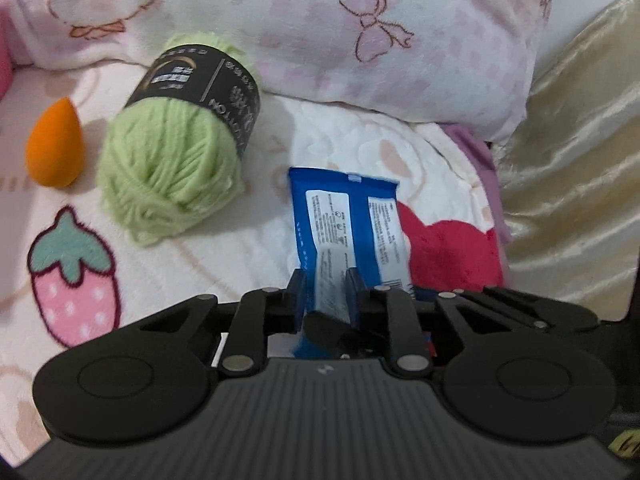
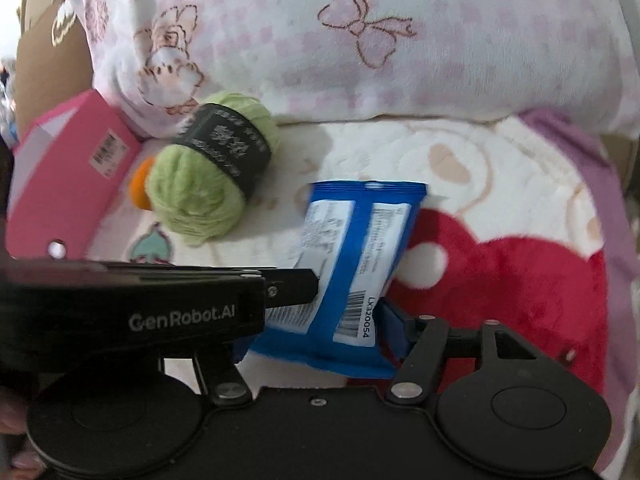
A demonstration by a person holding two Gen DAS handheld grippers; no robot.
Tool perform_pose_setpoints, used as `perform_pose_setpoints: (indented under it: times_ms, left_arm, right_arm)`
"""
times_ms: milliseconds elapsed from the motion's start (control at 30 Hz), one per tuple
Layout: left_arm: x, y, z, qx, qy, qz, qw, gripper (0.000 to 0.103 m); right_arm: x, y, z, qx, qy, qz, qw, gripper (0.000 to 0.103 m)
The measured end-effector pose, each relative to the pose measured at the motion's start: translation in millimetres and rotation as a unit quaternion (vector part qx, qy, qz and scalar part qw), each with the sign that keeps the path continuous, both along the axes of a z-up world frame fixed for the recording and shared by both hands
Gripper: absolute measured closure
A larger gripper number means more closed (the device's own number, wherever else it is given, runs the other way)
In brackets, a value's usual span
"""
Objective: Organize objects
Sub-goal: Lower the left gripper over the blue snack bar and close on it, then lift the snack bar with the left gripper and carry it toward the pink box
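Observation:
A blue snack packet [image 1: 344,216] with white printed labels sits just above the pink-and-white blanket [image 1: 224,252]. My left gripper [image 1: 326,284] is shut on the packet's near end, a black finger on each side of it. In the right wrist view the same packet [image 2: 360,248] lies between the wide-set fingers of my right gripper [image 2: 316,336]; the blue right pad [image 2: 390,320] stands at the packet's edge without visibly squeezing it. The left gripper [image 2: 312,284] reaches in from the left and hides the right gripper's other finger.
A green yarn ball [image 1: 176,160] with a black label lies left of the packet, with an orange teardrop sponge [image 1: 54,148] beyond it. A pink box [image 2: 68,184] stands at far left. A pillow [image 1: 360,40] closes the back and gold satin fabric [image 1: 580,160] the right.

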State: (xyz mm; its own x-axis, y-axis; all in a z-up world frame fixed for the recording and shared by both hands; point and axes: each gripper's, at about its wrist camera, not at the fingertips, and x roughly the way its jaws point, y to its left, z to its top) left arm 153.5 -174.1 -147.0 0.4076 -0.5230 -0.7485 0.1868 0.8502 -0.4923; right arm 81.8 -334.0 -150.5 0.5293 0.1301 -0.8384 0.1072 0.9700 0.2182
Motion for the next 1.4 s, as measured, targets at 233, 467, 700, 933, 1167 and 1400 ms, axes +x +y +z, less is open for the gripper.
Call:
perform_pose_setpoints:
  times_ms: [233, 467, 700, 933, 1167, 1400]
  left_arm:
    - [-8.8, 14.4, -2.6, -0.023, 0.042, 0.002, 0.9989, 0.086]
    - [-16.1, 7.4, 15.5, 0.076, -0.056, -0.023, 0.9953, 0.086]
    - [4.5, 2.9, 10.2, 0.041, -0.029, -0.038, 0.9980, 0.086]
    - [6.8, 0.6, -5.7, 0.043, -0.005, -0.019, 0.9989, 0.076]
    - [11.2, 4.6, -16.4, -0.008, 0.015, -0.011, 0.9998, 0.083]
    - [4.7, 3.9, -7.6, -0.009, 0.011, -0.024, 0.9996, 0.083]
  right_arm:
    - [-6.9, 7.2, -3.0, 0.023, 0.045, -0.019, 0.999, 0.029]
    - [-14.8, 1.4, -2.1, -0.024, 0.027, -0.041, 0.999, 0.025]
    - [0.7, 2.8, -4.5, -0.026, 0.008, -0.030, 0.999, 0.044]
    - [-0.9, 8.4, -8.8, -0.024, 0.024, -0.065, 0.997, 0.052]
    - [0.6, 16.1, -14.3, -0.039, 0.019, -0.080, 0.996, 0.054]
    - [-5.6, 28.0, -8.7, -0.058, 0.008, -0.071, 0.996, 0.060]
